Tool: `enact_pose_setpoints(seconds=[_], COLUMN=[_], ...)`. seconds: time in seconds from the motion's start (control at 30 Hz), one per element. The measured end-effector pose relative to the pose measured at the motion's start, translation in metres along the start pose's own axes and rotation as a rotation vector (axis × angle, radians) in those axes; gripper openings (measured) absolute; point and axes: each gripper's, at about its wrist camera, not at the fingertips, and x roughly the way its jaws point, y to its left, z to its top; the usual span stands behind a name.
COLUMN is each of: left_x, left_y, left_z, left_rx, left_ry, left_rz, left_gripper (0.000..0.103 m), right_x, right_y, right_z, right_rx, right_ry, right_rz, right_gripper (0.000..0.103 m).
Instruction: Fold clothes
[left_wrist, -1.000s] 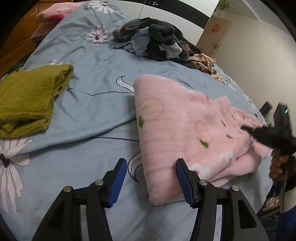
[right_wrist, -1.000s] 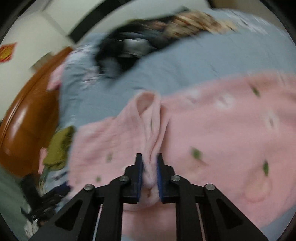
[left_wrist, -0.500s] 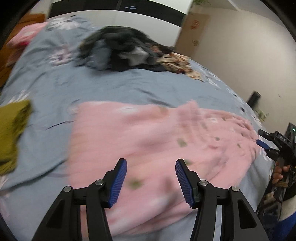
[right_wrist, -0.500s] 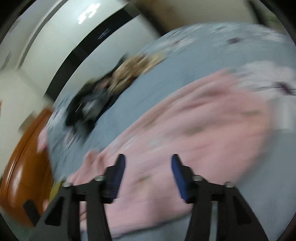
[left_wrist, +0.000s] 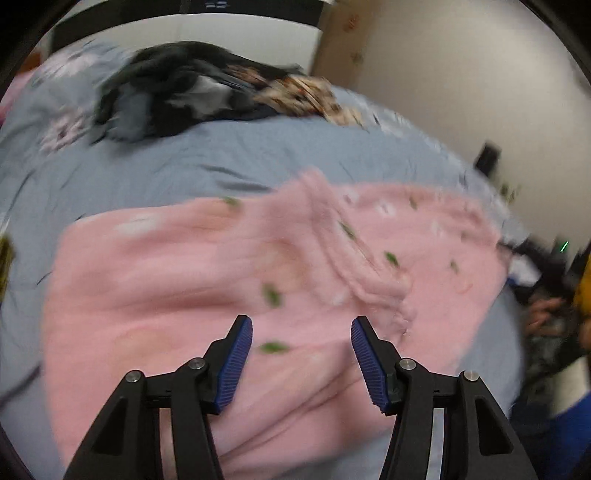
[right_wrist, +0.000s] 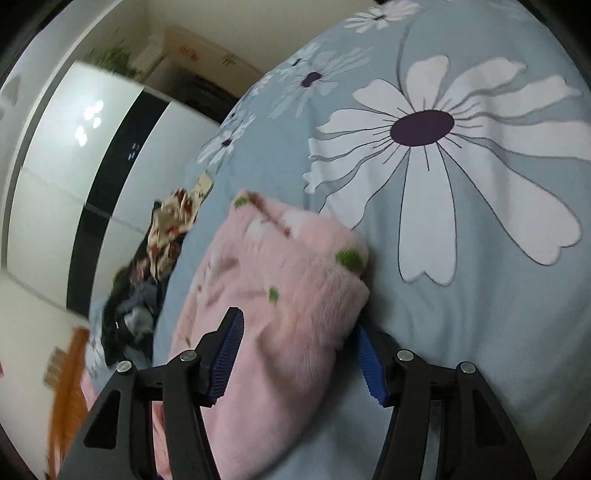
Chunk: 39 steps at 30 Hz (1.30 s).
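Now, pink fleece garment (left_wrist: 229, 280): it is spread flat on the blue floral bedspread (left_wrist: 229, 162), part-folded, with a raised seam ridge running across its middle.
Left gripper (left_wrist: 301, 354): its jaws are held wide apart over the near half of the garment; nothing is pinched between them.
Right gripper (right_wrist: 297, 356): its jaws are spread too, straddling a thick rolled end of the garment (right_wrist: 280, 295); the fabric is bracketed but not seen to be squeezed.
Step in hand: judged to be a fresh grab of an edge for the next fold.
How it is done well: the right jaws are best closed only once both layers of that end sit fully between the pads, so no single layer is dragged out. The left grip is best taken on the garment's near edge, level with the right, so the fold line comes straight.
Risk: plush fleece is likely to slip and bunch.
Beyond the garment: the dark heap of unfolded clothes (left_wrist: 173, 92) is well apart and is not in the way.
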Motion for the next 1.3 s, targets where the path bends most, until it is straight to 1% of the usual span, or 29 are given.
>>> enact_pose_setpoints(seconds=[0.03,0.07,0.1,0.13,0.17,0.2,0.23,0.3,0.4,0.47,0.53,0.6,0.67,0.77,0.8,0.9,1.0,1.07,1.1,1.13,1.17,1.2,1.23,1.27,1.3], left_x=[-0.017,-0.025,-0.038,-0.052,-0.065,-0.07,-0.077,-0.088,-0.098,-0.105,-0.108,-0.112,-0.114,-0.116,-0.117,-0.117,-0.115,-0.113,-0.111,-0.107,-0.104,-0.1,-0.096,-0.093,-0.089], left_y=[0.02,0.03,0.047,0.064,0.081,0.093,0.11,0.14,0.171,0.191,0.2,0.206,0.209,0.214,0.216,0.219,0.221,0.222,0.222,0.222,0.223,0.223,0.223,0.223,0.223], left_z=[-0.002,-0.004,-0.007,-0.01,-0.013,-0.016,-0.02,-0.029,-0.044,-0.054,-0.062,-0.068,-0.07,-0.073,-0.074,-0.079,-0.086,-0.09,-0.091,-0.091,-0.092,-0.092,-0.091,-0.091,-0.09], left_rx=[-0.036,-0.054,-0.085,-0.116,-0.148,-0.17,-0.207,-0.285,-0.373,-0.431,-0.453,-0.462,-0.47,-0.479,-0.482,-0.489,-0.494,-0.503,-0.509,-0.521,-0.531,-0.552,-0.573,-0.594,-0.613], left_ry=[-0.034,-0.053,-0.075,-0.097,-0.119,-0.132,-0.145,-0.156,-0.165,-0.171,-0.178,-0.183,-0.187,-0.193,-0.193,-0.188,-0.177,-0.172,-0.167,-0.161,-0.157,-0.154,-0.154,-0.155,-0.153], left_rz=[0.006,0.016,0.038,0.06,0.083,0.095,0.111,0.128,0.114,0.105,0.092,0.078,0.062,0.049,0.046,0.033,0.019,0.002,-0.017,-0.056,-0.089,-0.154,-0.209,-0.264,-0.302], left_gripper=[0.06,0.06,0.06,0.06,0.06,0.06,0.06,0.06,0.06,0.06,0.06,0.06,0.06,0.06,0.06,0.06,0.06,0.06,0.06,0.06,0.06,0.06,0.06,0.06,0.06], right_x=[0.0,-0.001,-0.003,-0.006,-0.008,-0.011,-0.013,-0.026,-0.045,-0.061,-0.071,-0.073,-0.069,-0.055,-0.047,-0.016,0.015,0.025,0.028,0.03,0.031,0.031,0.029,0.028,0.023], right_y=[0.002,0.005,0.009,0.013,0.021,0.031,0.047,0.089,0.159,0.209,0.265,0.305,0.341,0.381,0.389,0.39,0.371,0.355,0.346,0.34,0.335,0.331,0.329,0.328,0.325], right_z=[0.001,0.001,0.002,0.003,0.004,0.004,0.004,-0.001,-0.019,-0.04,-0.07,-0.099,-0.139,-0.209,-0.237,-0.315,-0.39,-0.417,-0.43,-0.437,-0.441,-0.444,-0.446,-0.447,-0.445], right_rx=[0.016,0.028,0.031,0.031,0.023,0.011,-0.02,-0.12,-0.261,-0.372,-0.494,-0.582,-0.676,-0.818,-0.875,-1.022,-1.163,-1.234,-1.279,-1.307,-1.326,-1.343,-1.353,-1.358,-1.358], right_ry=[-0.008,-0.013,-0.016,-0.018,-0.023,-0.029,-0.04,-0.068,-0.078,-0.074,-0.054,-0.033,0.009,0.1,0.135,0.267,0.402,0.444,0.458,0.46,0.458,0.46,0.476,0.496,0.509], right_rz=[-0.002,-0.005,-0.008,-0.012,-0.017,-0.024,-0.03,-0.024,0.036,0.086,0.149,0.201,0.26,0.338,0.35,0.321,0.261,0.224,0.199,0.182,0.17,0.165,0.179,0.199,0.224], right_gripper=[0.06,0.055,0.035,0.027,0.024,0.021,0.021,0.02,0.02,0.02,0.02,0.02,0.02,0.02,0.02,0.02,0.02,0.021,0.022,0.024,0.027,0.034,0.04,0.051,0.058])
